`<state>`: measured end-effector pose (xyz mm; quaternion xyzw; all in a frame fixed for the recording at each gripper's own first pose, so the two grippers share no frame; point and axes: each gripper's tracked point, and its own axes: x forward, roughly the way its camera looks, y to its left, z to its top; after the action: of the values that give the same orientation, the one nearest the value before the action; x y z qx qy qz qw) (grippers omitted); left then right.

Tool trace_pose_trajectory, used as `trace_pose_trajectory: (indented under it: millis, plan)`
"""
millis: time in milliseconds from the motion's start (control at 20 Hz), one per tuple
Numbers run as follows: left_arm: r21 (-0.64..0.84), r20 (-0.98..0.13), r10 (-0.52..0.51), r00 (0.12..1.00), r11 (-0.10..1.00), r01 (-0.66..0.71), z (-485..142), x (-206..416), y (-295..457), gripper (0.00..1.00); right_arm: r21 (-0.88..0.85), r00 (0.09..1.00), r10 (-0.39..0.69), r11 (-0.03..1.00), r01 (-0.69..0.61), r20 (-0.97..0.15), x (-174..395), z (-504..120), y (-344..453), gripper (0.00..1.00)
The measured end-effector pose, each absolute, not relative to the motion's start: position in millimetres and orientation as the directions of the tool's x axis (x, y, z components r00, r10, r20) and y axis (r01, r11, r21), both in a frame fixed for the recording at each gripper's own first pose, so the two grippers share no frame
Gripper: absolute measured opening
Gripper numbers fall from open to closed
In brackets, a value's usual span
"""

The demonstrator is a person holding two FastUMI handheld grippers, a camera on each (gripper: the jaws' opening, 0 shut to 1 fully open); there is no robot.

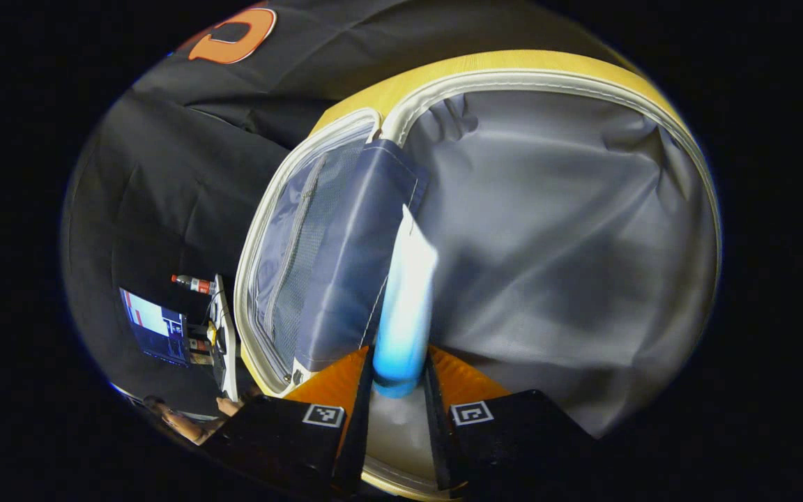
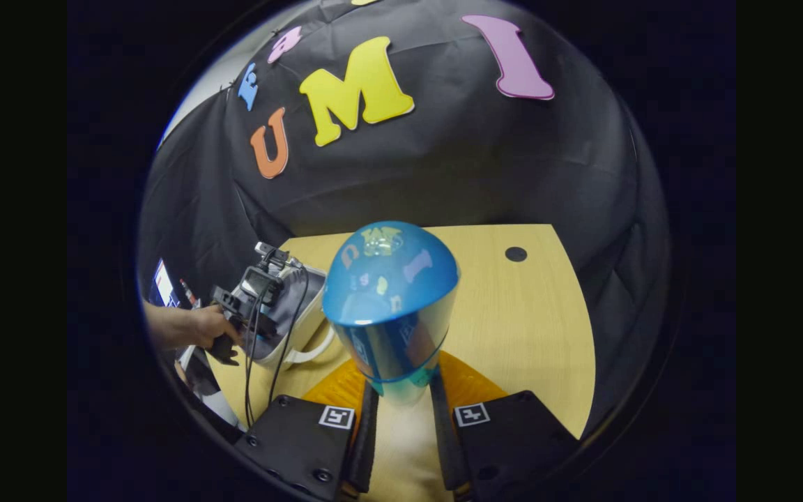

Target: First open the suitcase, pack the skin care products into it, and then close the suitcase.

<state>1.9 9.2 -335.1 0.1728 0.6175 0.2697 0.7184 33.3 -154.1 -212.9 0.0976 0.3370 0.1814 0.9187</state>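
The suitcase point(image 1: 548, 230) is lying open across the frame's centre, its grey lining bare. The left tool point(image 1: 399, 380) is pinching a white-and-blue tube point(image 1: 407, 293) over it; the right tool point(image 2: 399, 401), low centre, is gripping a blue bottle point(image 2: 391, 300) above the counter point(image 2: 520, 321). Packing is underway; closing is left.

Glossy bottle point(image 2: 389, 300); wood-look table point(image 2: 520, 314); cloth suitcase lining point(image 1: 555, 244).

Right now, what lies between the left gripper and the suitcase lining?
In the left gripper view, the left gripper holds a white-and-blue tube, pointing into the open suitcase; beyond its tip is just the grey lining.
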Motion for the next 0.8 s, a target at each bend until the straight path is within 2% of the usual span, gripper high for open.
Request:
trace_pose_trajectory:
  millis: [50,100,200,350,500,650,800]
  plan:
    - [0.576,-0.8,0.593,0.087,0.801,-0.16,-337,2,9,0.42,0.304,0.709,0.395,0.917,-0.26,-0.584,29,-211,-157,0.32]
    - [0.571,-0.808,0.584,0.077,0.808,-0.146,-337,3,9,0.43,0.308,0.71,0.392,0.917,-0.253,-0.584,23,-212,-158,0.35]
    - [0.553,-0.821,0.565,0.081,0.823,-0.131,-337,2,8,0.46,0.3,0.712,0.379,0.923,-0.243,-0.59,14,-212,-163,0.33]
    - [0.477,-0.863,0.489,0.125,0.871,-0.116,-332,3,-5,0.49,0.289,0.71,0.379,0.924,-0.252,-0.593,7,-208,-156,0.35]
    - [0.384,-0.894,0.402,0.195,0.915,-0.125,-323,2,-18,0.96,0.297,0.699,0.406,0.913,-0.281,-0.588,4,-204,-130,0.35]
    - [0.292,-0.896,0.319,0.309,0.948,-0.13,-291,3,-24,1.0,0.291,0.672,0.456,0.89,-0.352,-0.583,7,-192,-84,0.35]
    - [0.17,-0.841,0.207,0.499,0.978,-0.119,-230,-8,-25,0.99,0.29,0.632,0.496,0.866,-0.406,-0.596,21,-183,-18,0.35]
